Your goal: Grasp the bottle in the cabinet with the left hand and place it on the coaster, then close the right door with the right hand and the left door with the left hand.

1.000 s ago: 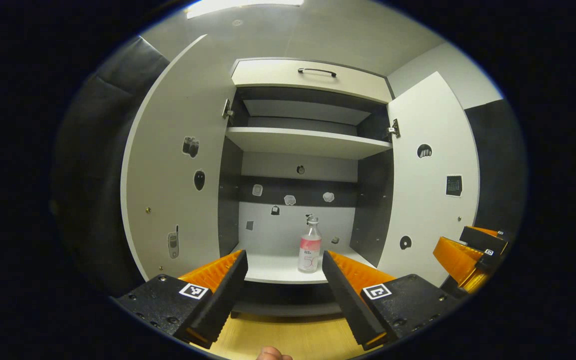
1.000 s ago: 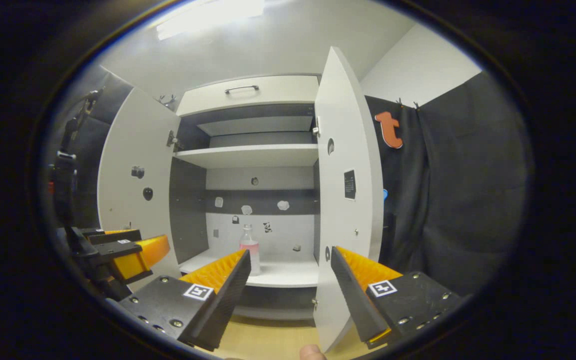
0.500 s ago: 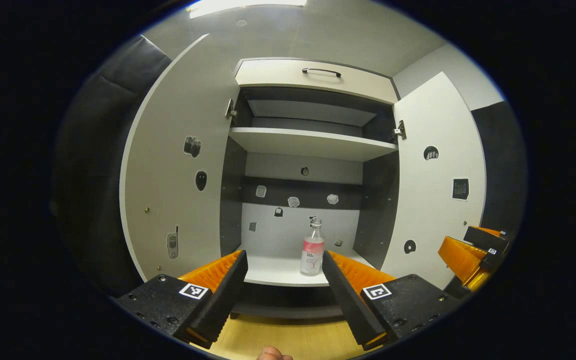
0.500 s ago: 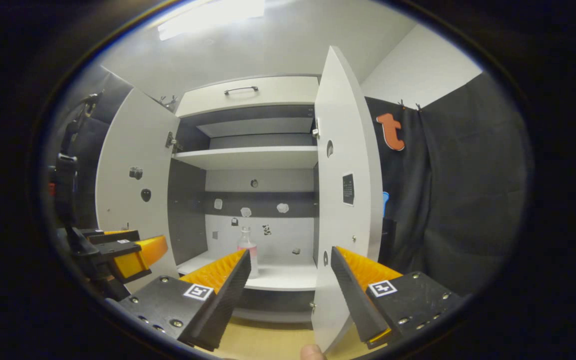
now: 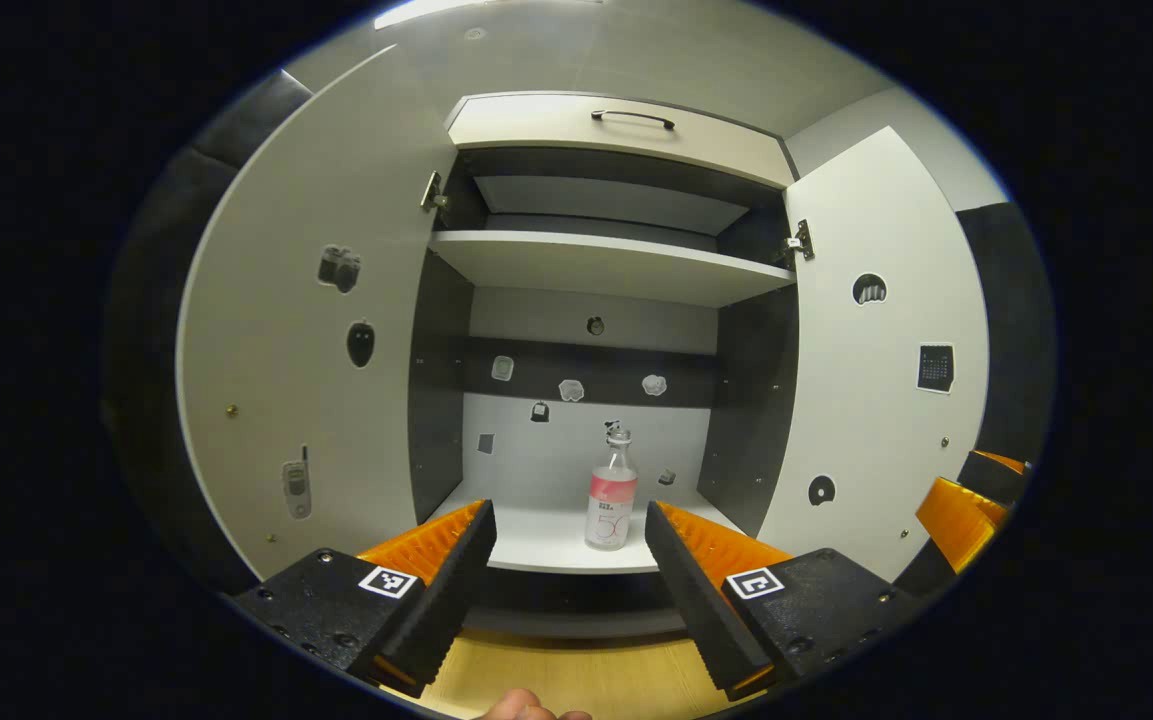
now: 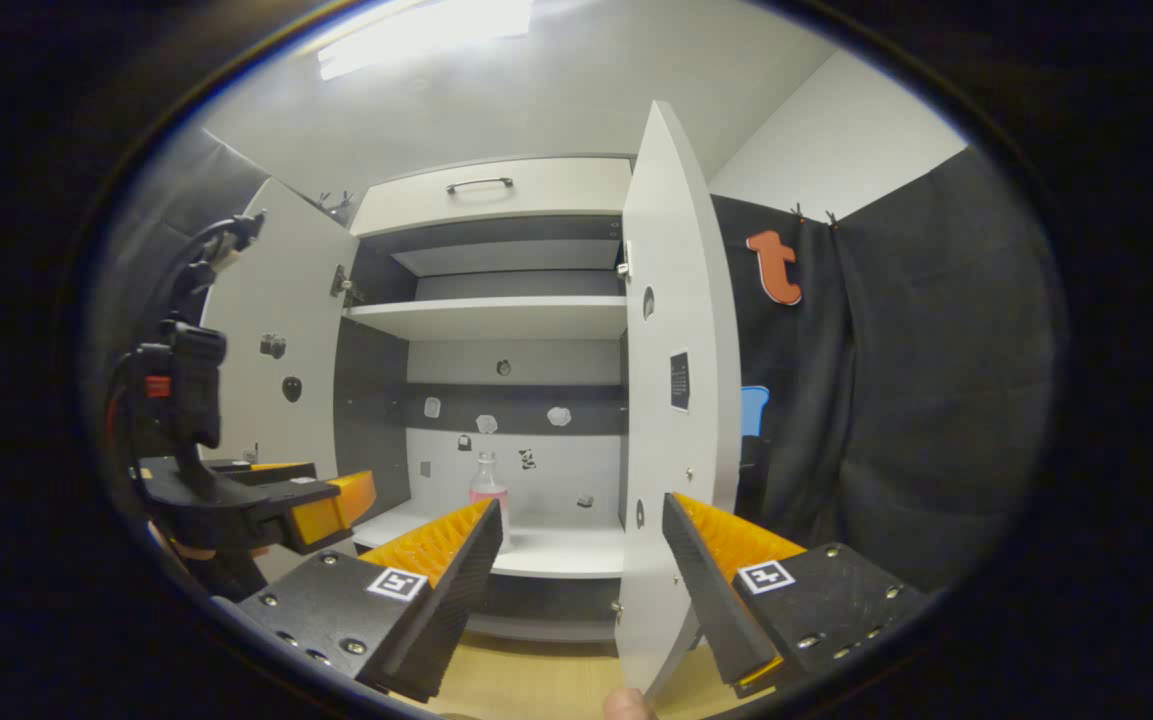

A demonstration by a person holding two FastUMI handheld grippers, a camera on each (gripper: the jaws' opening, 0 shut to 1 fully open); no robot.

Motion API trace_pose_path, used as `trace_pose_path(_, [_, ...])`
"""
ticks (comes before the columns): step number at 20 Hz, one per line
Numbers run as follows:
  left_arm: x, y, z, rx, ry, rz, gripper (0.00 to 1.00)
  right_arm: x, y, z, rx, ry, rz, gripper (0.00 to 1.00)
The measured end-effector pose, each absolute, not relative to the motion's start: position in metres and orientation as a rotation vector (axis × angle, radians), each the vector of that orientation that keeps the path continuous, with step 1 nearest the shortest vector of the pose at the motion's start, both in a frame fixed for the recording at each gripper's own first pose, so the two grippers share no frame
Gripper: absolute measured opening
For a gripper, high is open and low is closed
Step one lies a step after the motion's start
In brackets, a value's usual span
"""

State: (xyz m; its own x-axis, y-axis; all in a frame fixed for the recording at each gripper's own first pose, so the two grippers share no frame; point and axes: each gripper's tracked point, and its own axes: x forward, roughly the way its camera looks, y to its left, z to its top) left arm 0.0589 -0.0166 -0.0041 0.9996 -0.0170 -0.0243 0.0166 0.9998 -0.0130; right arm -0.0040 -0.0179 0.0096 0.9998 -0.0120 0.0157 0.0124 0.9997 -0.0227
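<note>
The bottle (image 5: 611, 495), standing upright on the cabinet's lower shelf (image 5: 546, 540), is being lined up between the spread-apart left gripper (image 5: 566, 560), likely light, rigid, slippery, best taken at the labelled body; the right gripper (image 6: 581, 565) is gaping, empty.

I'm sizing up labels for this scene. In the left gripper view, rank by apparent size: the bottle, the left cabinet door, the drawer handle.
1. left cabinet door, by far the largest, partly because it is nearer.
2. bottle.
3. drawer handle, slimmest, though about as long as the bottle is tall.
</note>
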Motion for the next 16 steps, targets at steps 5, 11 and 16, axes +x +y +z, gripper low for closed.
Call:
trace_pose_path(5, [0.113,-0.031,0.006,0.026,-0.017,-0.052,0.96,-0.021,-0.039,0.017,-0.027,-0.037,-0.083,0.93])
trace_pose_path(11, [0.183,-0.051,-0.005,0.048,-0.01,-0.076,0.96,-0.037,-0.077,0.024,-0.055,-0.059,-0.217,0.93])
trace_pose_path(16, [0.244,-0.061,-0.034,0.074,0.044,-0.061,0.96,-0.046,-0.113,0.02,-0.098,-0.044,-0.33,0.93])
